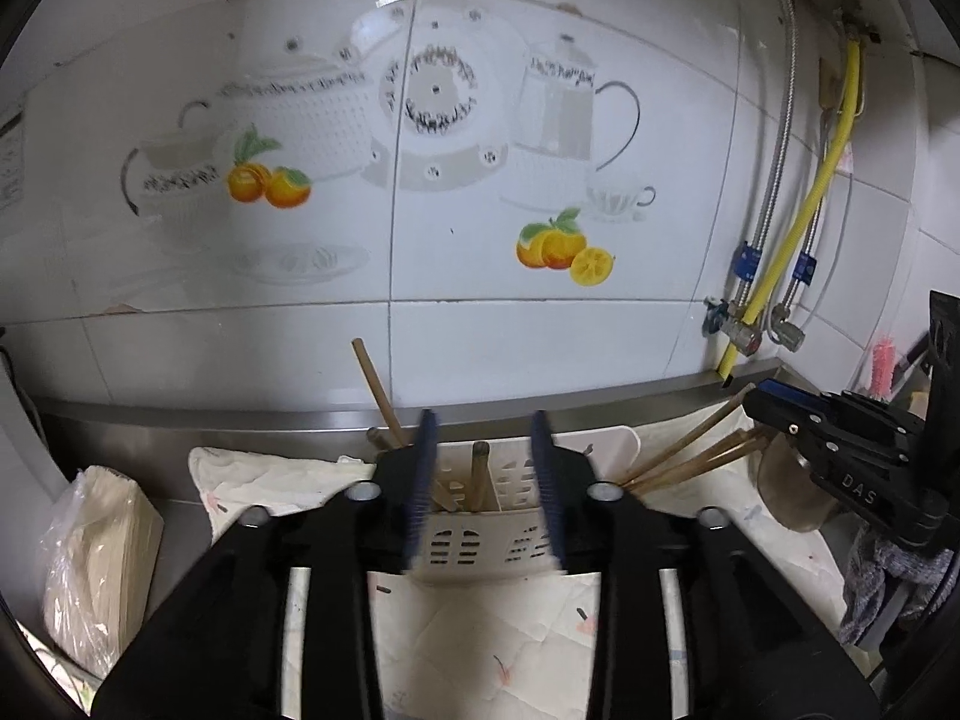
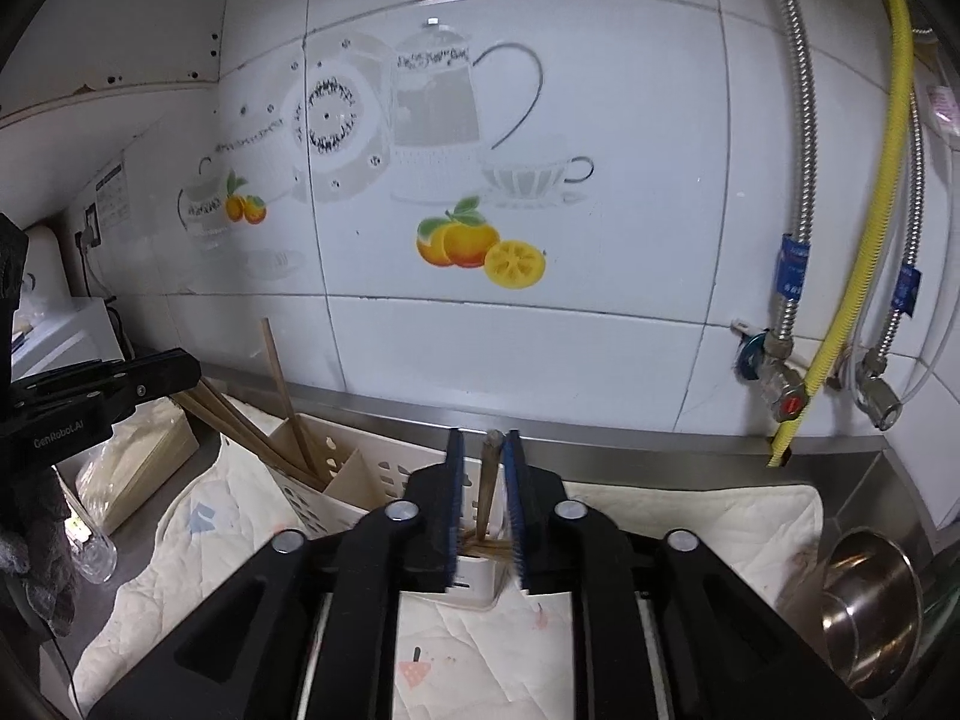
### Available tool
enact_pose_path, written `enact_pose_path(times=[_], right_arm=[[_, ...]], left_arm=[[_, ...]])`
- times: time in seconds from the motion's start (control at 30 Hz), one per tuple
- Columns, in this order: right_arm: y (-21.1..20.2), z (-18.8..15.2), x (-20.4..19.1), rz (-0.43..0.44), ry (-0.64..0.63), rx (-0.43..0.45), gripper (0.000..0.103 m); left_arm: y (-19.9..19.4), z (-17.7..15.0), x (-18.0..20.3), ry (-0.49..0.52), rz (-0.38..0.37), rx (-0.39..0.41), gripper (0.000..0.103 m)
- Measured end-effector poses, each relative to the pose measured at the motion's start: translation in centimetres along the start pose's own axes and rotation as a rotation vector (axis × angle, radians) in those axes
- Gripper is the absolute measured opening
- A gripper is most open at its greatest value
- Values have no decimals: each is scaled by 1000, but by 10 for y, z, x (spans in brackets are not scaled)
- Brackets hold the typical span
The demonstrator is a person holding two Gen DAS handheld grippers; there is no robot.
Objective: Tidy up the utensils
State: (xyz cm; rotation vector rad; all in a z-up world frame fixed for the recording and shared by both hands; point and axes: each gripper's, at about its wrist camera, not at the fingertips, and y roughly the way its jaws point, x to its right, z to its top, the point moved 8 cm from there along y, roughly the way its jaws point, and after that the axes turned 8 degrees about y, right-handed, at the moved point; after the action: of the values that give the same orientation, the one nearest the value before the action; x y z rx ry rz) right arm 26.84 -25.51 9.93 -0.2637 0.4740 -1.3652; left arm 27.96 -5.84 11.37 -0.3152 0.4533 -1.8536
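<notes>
Both tongs hover over the white chopstick holder. The left tongs stand apart, empty. The right tongs, slightly parted, straddle an upright chopstick (apparently unpinched) in the holder's right end.

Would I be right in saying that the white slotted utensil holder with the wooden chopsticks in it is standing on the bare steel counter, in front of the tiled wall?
Not quite: the utensil holder with the chopsticks stands on a pale quilted cloth spread over the counter, not on bare steel. The right wrist view shows this.
</notes>
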Motion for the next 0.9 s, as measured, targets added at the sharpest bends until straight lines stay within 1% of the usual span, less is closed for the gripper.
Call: enact_pose_path(times=[0.03,0.1,0.13,0.2,0.23,0.27,0.33,0.37,0.4,0.43,0.5,0.57,0.6,0.7,0.77,0.83,0.9], right_arm=[[-6,0,0,0,-1,7,21],[-17,-1,-1,-2,-3,22,30],[-25,-2,-2,-4,-6,32,32],[-39,-5,-5,-5,-16,51,35],[-45,-6,-6,-6,-18,58,37],[-51,-8,-8,-6,-21,65,42],[-67,-14,-12,-5,-27,81,46],[-71,-17,-13,-7,-30,82,49],[-78,-21,-15,-8,-33,86,50],[-83,-25,-17,-8,-32,90,53],[-92,-34,-21,-5,-35,91,58],[-102,-45,-26,-12,-44,96,61],[-104,-49,-28,-17,-50,94,65],[-110,-67,-33,-33,-67,86,72],[-112,-80,-34,-39,-62,75,77],[-113,-92,-34,-33,-49,57,80],[-113,-104,-33,-38,-40,38,85]], left_arm=[[-7,0,1,0,3,9,43],[-18,-2,5,1,5,25,47],[-26,-3,7,2,7,35,52],[-39,-7,11,2,9,52,56],[-47,-10,12,0,9,63,61],[-55,-13,14,-3,13,68,67],[-66,-19,16,-3,16,79,68],[-71,-22,17,-2,17,83,71],[-76,-25,18,-2,20,87,74],[-84,-30,18,-2,31,95,81],[-94,-37,19,2,46,106,85],[-104,-46,18,-1,59,109,96],[-109,-52,17,-4,71,112,97],[-117,-67,15,-9,86,105,98],[-121,-77,13,-24,86,97,98],[-123,-88,11,-41,79,87,98],[-124,-99,8,-59,82,71,98]])
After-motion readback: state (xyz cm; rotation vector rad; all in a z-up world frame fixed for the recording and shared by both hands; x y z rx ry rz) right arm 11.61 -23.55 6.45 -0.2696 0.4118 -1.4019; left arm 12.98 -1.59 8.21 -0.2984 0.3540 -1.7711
